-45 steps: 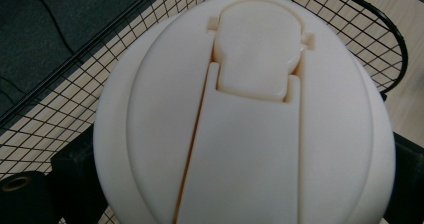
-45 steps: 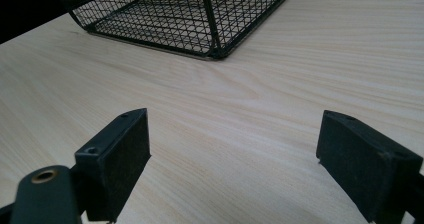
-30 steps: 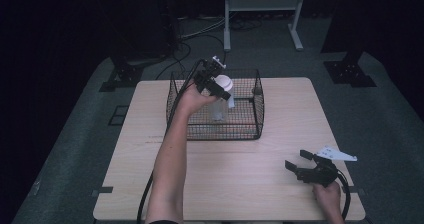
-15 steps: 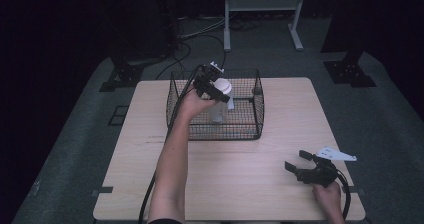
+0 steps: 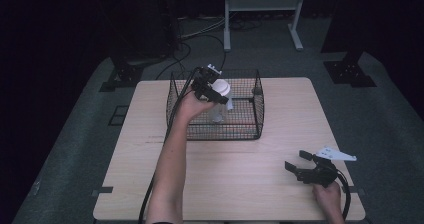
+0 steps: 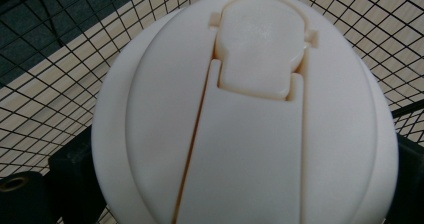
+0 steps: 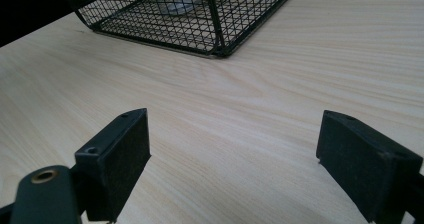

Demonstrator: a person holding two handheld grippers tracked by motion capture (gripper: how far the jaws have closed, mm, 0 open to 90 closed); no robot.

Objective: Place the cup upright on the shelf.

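Now, the left tongs point(image 5: 212, 90) are over the black wire-mesh basket point(image 5: 250, 130), clamped on the clear plastic bottle with the cream-white flip-top cap point(image 5: 220, 90), which sits upright inside the basket, toward its left half. In the left gripper view the cap point(image 6: 250, 114) is right up against the camera, and a black jaw peeks out on either side of it, so the grip looks to be just under the cap's rim. Good spot for it, I'd say: the cap is rigid, ridged moulded plastic, while the clear body below is probably thin and smooth, likely to flex or slip if squeezed. It looks light, possibly empty, though the contents are hard to read through the mesh. One caution: the hinged lid flap could pop if pressure lands on it. Well away from the basket, near the pale wooden table's point(image 5: 240, 184) front edge, the right tongs point(image 5: 298, 163) rest low with jaws spread wide, holding nothing.
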